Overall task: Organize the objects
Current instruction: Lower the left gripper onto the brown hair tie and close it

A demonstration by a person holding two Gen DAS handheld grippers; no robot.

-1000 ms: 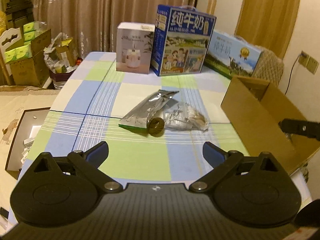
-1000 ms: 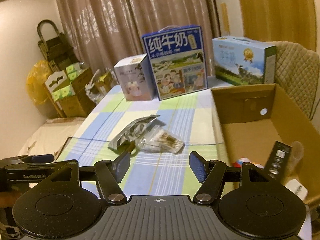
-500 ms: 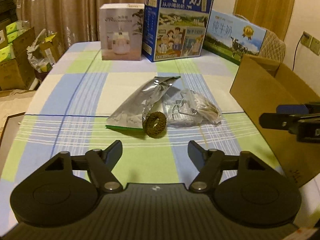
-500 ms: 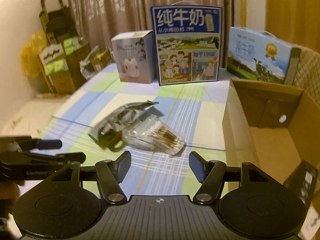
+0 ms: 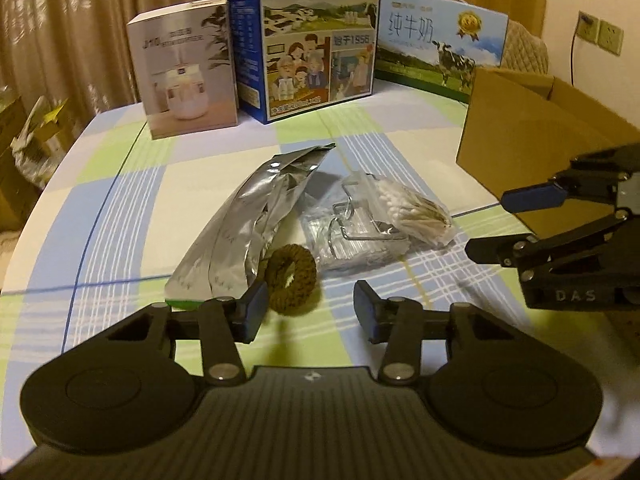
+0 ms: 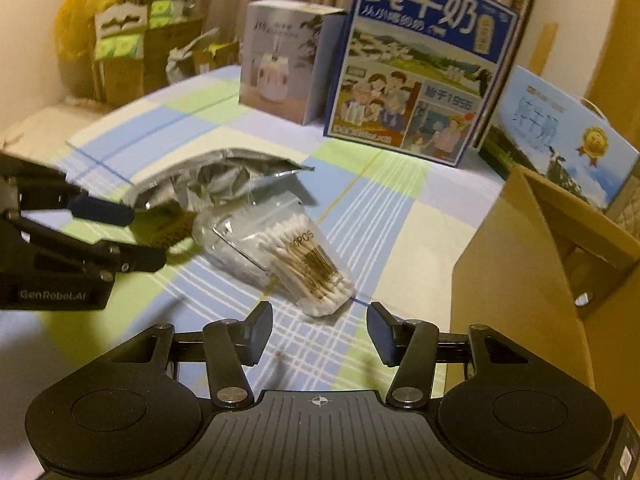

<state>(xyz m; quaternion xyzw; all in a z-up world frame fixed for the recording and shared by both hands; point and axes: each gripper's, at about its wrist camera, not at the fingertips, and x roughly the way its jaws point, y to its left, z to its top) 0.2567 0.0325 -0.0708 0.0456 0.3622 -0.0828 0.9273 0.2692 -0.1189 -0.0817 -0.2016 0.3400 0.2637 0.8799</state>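
I hold my left gripper (image 5: 306, 312) low over the checked tablecloth (image 5: 120, 200), fingers spread with nothing between them. The brown woven ring (image 5: 291, 280) stands just past the tips at the centre of the left view, leaning against the silver foil pouch (image 5: 256, 216). The left finger sits almost against the ring's edge, so I judge the ring is my next pick.

My right gripper (image 6: 320, 330) is spread and empty too. It points at the clear bag of cotton swabs (image 6: 308, 268), which lies just beyond its tips in the middle of the right view, on top of another clear packet with a wire hook (image 5: 352, 224) inside.

The open cardboard box (image 6: 520, 260) fills the right edge of both views, close to the pile, so I take it as the place for these loose things. The milk cartons (image 5: 316, 36) and white box (image 5: 186, 68) stand upright along the far side, clear of the work.
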